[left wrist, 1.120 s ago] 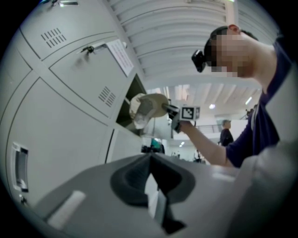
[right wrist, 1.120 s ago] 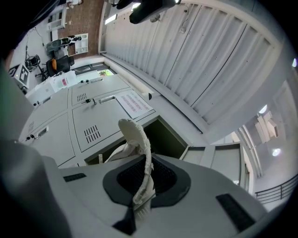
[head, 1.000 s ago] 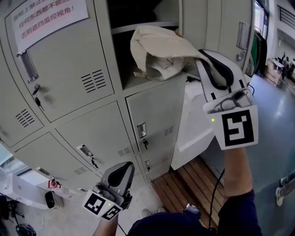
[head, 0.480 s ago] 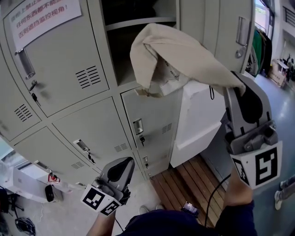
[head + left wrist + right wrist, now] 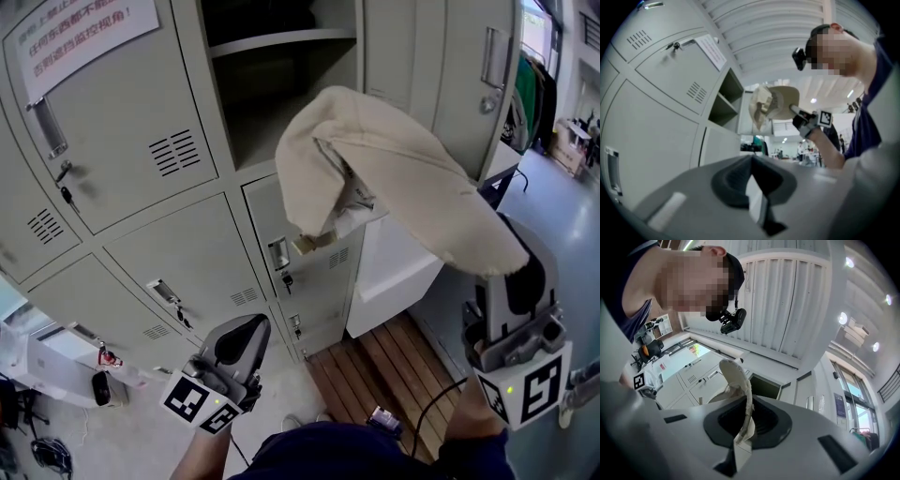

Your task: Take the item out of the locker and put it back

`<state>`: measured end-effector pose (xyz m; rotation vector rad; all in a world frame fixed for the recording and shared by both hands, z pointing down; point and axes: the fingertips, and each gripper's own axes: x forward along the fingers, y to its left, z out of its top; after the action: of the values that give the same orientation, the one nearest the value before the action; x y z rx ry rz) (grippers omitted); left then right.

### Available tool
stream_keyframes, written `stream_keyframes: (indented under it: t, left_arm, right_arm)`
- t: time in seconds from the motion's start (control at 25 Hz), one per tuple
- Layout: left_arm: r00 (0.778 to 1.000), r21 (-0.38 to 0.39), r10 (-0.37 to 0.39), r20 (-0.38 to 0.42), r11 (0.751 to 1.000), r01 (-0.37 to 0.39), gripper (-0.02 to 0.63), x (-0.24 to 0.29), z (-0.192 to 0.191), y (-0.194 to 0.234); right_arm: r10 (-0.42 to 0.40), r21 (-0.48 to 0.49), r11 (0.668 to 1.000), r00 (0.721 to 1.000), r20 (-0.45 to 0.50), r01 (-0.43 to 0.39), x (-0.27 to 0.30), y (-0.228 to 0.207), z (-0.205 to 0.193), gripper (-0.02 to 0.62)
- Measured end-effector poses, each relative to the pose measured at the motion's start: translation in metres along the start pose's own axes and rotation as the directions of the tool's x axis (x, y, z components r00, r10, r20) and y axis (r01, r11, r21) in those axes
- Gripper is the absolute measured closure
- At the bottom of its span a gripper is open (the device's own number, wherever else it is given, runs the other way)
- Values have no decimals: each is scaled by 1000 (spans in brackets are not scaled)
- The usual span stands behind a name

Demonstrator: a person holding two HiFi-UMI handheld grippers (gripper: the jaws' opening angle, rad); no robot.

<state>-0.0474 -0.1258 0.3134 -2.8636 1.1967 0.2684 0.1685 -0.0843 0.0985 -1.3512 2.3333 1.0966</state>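
**Supervisor:** Report tool states and item location.

**Operator:** My right tool (image 5: 740,441) is clamped on a fold of the cloth bag (image 5: 394,178). Its own view shows the cream fabric pinched in the seam between the jaws. The bag is outside the open compartment (image 5: 272,103), in the air in front of the lower door (image 5: 309,253), and it touches no part of the locker. My left tool (image 5: 242,330) is closed with nothing in it.

**Supervisor:** Why grip by a fold?

**Operator:** The bag is soft and has no rigid edge to take hold of. I read a pinch on a fold as the reason the rest drapes back over the tool instead of bunching between the jaws. The tool points upward, so the fabric hangs off it.

**Supervisor:** Why is the left tool low?

**Operator:** It has no part in this step. Kept down by the bottom lockers, it leaves the swing path clear.

**Supervisor:** Status of the return path?

**Operator:** The locker door (image 5: 478,75) stands open at the right and the compartment floor below the shelf (image 5: 281,42) looks free. I judge removal complete and the return not yet begun. The main risk is loose fabric snagging on the compartment's lower edge.
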Motion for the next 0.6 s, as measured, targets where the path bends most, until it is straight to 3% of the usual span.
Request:
stream_keyframes:
  t: [0.36,0.6]
  left_arm:
    - [1000,3,3,17,1000,-3,603,-5,6,8]
    - [999,3,19,26,1000,-19,603,-14,9,19]
  right_arm:
    - [-4,63,998,1000,1,4,-17,12,1,575]
    - [-12,136,991,999,-46,18,-33,27,-22,575]
